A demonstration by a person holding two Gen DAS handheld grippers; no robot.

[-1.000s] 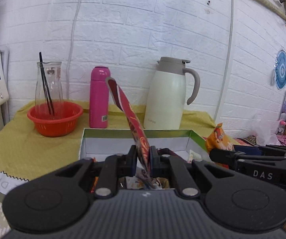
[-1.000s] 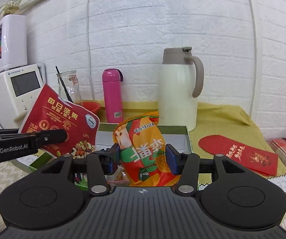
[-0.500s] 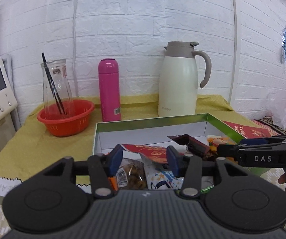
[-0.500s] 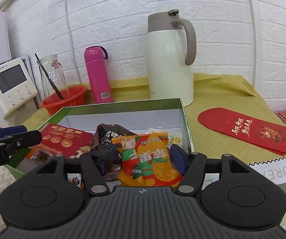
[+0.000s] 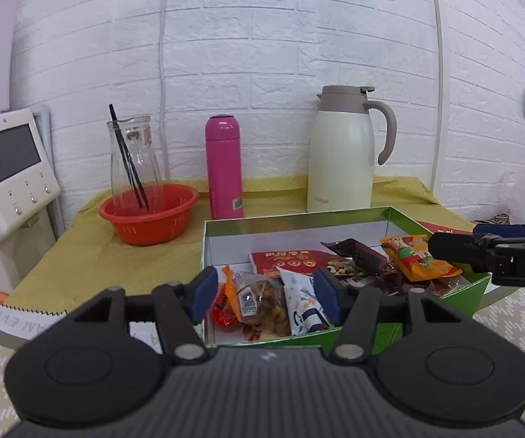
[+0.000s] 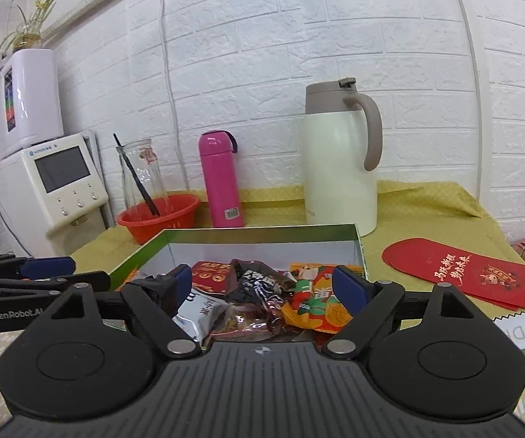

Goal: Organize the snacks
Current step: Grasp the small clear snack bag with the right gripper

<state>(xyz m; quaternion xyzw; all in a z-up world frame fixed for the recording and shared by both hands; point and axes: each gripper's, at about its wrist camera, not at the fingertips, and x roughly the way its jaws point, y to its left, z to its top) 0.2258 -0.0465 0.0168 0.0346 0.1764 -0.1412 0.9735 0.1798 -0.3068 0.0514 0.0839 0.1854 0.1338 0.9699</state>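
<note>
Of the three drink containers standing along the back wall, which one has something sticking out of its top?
The clear glass carafe, leftmost of the three, standing in the orange basket, with black sticks poking from its mouth. The pink flask and cream thermos jug are both capped.

Each wrist camera looks forward and slightly down along its own fingers, close over the box front. Both views share the box, flask, jug and wall.

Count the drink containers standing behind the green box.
3. A glass carafe stands inside the red basket at the left, a pink flask in the middle, and a white thermal jug at the right. Nothing seems to hide another.
</note>
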